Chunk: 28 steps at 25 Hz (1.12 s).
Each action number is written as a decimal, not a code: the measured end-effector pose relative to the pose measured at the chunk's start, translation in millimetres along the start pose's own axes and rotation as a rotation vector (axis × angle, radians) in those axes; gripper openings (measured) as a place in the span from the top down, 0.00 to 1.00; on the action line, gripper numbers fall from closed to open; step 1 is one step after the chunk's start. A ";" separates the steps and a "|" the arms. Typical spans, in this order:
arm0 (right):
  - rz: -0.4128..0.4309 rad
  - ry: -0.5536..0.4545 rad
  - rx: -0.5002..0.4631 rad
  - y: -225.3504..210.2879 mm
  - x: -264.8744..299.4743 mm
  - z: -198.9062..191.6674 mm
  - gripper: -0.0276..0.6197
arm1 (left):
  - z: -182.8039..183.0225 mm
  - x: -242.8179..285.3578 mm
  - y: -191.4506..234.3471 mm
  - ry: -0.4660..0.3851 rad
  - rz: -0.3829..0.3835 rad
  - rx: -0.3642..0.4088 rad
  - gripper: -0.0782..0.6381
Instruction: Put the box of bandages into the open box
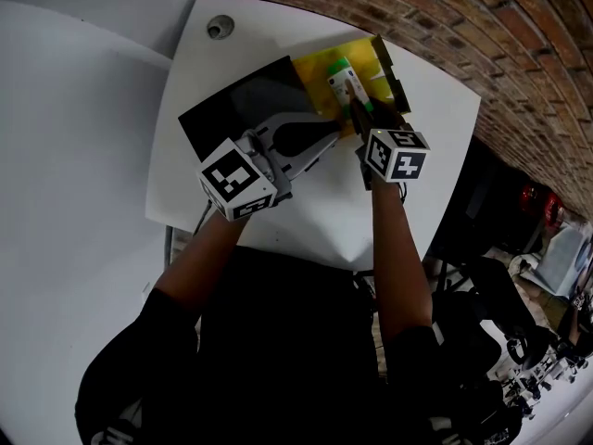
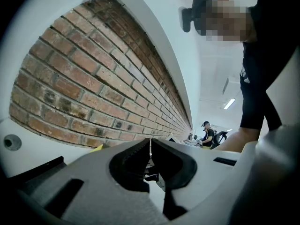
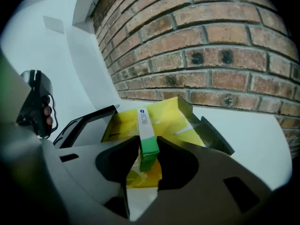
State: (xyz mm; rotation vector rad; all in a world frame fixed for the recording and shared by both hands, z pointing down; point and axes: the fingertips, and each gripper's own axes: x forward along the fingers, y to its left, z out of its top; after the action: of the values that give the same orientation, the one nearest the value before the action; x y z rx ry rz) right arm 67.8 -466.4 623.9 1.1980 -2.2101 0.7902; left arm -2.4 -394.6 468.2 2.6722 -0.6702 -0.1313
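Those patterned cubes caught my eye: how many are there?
2. The left cube rides the left hand-held gripper; the right cube rides the right hand-held gripper. None seems hidden.

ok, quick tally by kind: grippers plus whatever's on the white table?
Grippers: 2, left gripper and right gripper
Boxes: 2, open box and box of bandages
Round grommet set in the table: 1
Total: 5

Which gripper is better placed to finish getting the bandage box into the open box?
Right: the right gripper already holds the bandage box over the open yellow box; the left gripper is shut and empty.
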 end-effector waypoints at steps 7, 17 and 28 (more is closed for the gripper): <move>-0.060 0.017 -0.056 -12.1 0.1 0.1 0.72 | -1.0 -0.3 1.5 0.001 0.004 -0.005 0.86; -0.099 0.049 -0.107 -20.2 2.8 -2.8 0.67 | -7.5 2.0 0.4 0.019 -0.005 -0.008 0.86; -0.144 0.119 -0.124 -35.0 7.7 -2.8 0.64 | -14.2 7.2 -1.8 0.030 -0.021 -0.014 0.86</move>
State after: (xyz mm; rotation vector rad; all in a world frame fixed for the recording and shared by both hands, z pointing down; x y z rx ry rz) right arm 94.5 -484.4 639.8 1.2016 -2.0209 0.6403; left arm 7.3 -391.7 480.6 2.6634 -0.6298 -0.1010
